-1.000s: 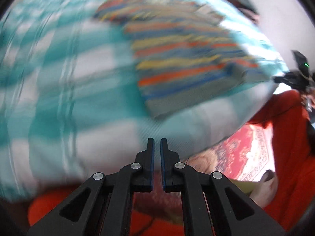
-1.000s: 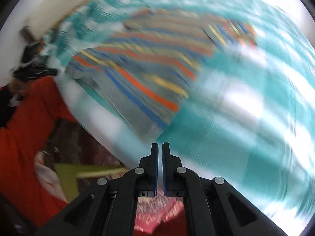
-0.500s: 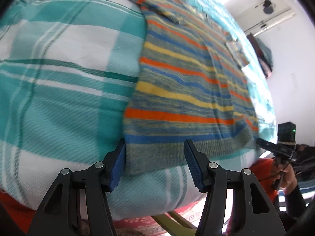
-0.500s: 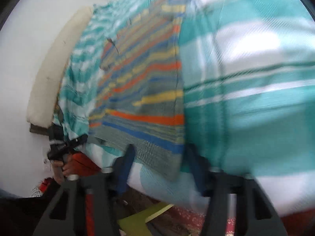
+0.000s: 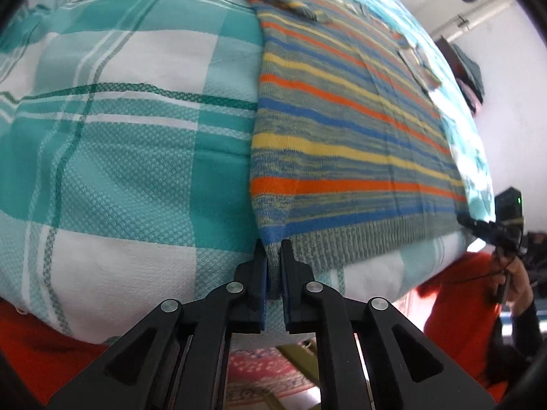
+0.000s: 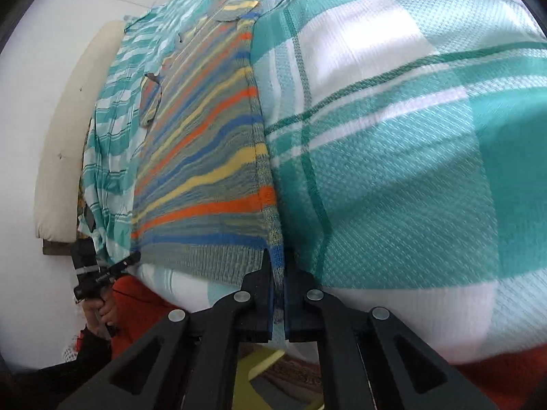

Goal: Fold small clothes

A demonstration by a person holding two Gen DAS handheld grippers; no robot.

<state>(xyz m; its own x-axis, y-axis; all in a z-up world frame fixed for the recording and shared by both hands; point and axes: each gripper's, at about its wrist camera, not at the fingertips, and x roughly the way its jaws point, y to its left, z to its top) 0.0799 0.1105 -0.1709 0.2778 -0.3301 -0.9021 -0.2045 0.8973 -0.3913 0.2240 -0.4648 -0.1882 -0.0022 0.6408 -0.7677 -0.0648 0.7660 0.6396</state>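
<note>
Gripping ribbed hem corners of striped knit sweater (image 5: 342, 143): both claws.

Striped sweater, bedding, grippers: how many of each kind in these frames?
Multicolour striped knit sweater: 1
Teal-and-white checked bedsheet: 1
Black two-finger grippers: 2, left gripper and right gripper, each clamped on a hem corner
Total: 4

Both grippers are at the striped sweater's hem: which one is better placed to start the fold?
Neither clearly. The left gripper is shut on the striped sweater's left hem corner, and the right gripper on its right. They look set to lift together.
</note>
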